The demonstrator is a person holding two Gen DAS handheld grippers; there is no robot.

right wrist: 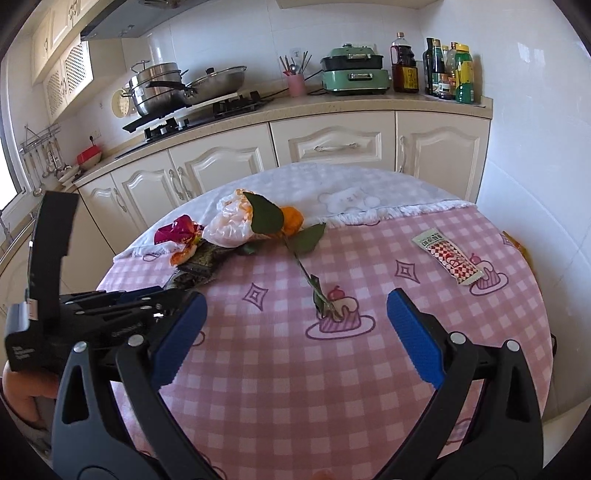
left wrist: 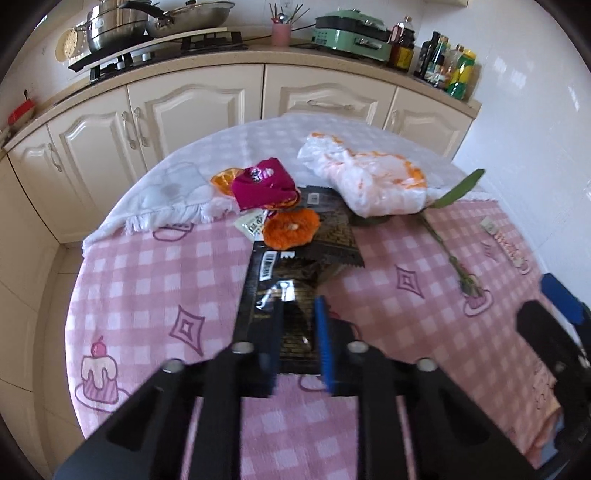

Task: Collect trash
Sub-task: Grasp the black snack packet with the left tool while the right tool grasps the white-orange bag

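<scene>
My left gripper has its jaws nearly together around the near end of a black and gold wrapper lying on the pink checked tablecloth. Beyond it lie orange peel, a magenta wrapper, a small sachet, a white and orange plastic bag and a leafy stem. My right gripper is open and empty, its tips either side of the stem's cut end. A red and white sachet lies to the right.
A white cloth covers the table's far part. Behind stand cream cabinets, a stove with pots, a green appliance and bottles. The left gripper body shows at the left of the right wrist view.
</scene>
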